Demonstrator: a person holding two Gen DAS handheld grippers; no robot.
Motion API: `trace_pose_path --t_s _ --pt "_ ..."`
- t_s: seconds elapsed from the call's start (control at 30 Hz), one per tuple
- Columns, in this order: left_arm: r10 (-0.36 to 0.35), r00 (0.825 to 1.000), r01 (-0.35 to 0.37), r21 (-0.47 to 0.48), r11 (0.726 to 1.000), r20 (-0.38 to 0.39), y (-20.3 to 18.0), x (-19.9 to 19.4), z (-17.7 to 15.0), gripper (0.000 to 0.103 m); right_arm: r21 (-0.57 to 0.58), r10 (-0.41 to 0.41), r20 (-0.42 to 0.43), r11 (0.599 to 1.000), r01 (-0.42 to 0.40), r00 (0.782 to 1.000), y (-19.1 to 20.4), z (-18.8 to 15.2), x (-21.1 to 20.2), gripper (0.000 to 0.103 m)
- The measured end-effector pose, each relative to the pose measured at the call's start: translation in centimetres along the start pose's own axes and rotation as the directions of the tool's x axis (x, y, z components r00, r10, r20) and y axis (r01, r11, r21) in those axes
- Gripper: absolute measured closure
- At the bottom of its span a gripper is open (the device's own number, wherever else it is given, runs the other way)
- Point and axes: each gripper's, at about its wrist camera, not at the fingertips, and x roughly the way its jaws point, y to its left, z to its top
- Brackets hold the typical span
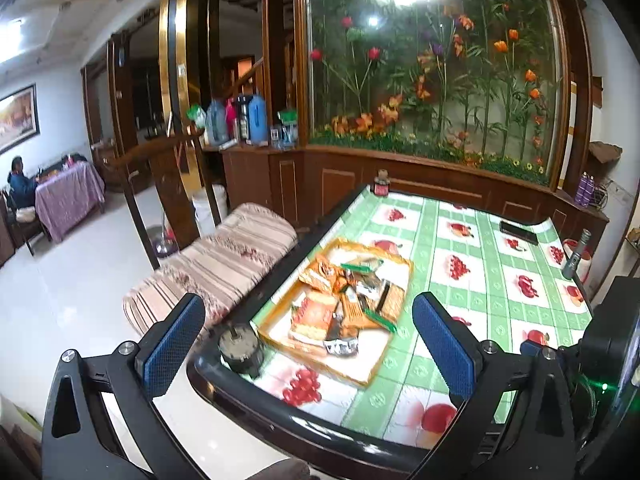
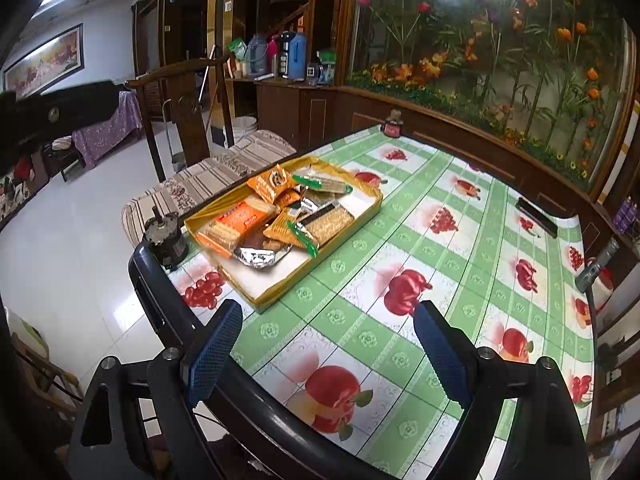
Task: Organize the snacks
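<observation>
A yellow tray (image 1: 276,342) (image 2: 340,242) lies on the table near its left front corner. It holds several snack packets: orange cracker packs (image 1: 314,316) (image 2: 236,226), green-ended biscuit packs (image 2: 320,184) and a silver foil packet (image 1: 340,346) (image 2: 260,256). My left gripper (image 1: 308,344) is open and empty, held above the table's front edge before the tray. My right gripper (image 2: 328,354) is open and empty over the near edge of the table, to the right of the tray.
The table (image 2: 460,264) has a green checked fruit-print cloth. A dark round jar (image 1: 240,354) (image 2: 164,240) stands at the front left corner. A small red jar (image 2: 392,126), a black remote (image 2: 536,216) and a microphone (image 2: 596,266) lie farther off. A striped cushioned bench (image 1: 224,264) stands left.
</observation>
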Motion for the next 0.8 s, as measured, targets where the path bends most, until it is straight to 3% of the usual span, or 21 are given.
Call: trace_pose_path --t_s 0.33,0.53,0.8 --pt "0.017 0.993 -0.015 0.019 1.0 -0.115 -0.9 2.0 -1.9 0.0 0.001 0.029 -0.058 1.0 -0.029 0.998 0.2 -0.9 1.4 0.014" --pt "0.093 0.981 -0.086 0.054 0.995 -0.169 -1.0 3.1 -3.0 0.0 0.014 0.053 -0.096 0.999 -0.052 0.994 0.3 -1.2 2.5 0.014" --pt "0.119 0.967 -0.108 0.064 0.992 -0.224 -0.4 4.2 -4.2 0.0 0.02 0.077 -0.157 0.997 -0.075 0.985 1.0 -2.0 4.0 0.014"
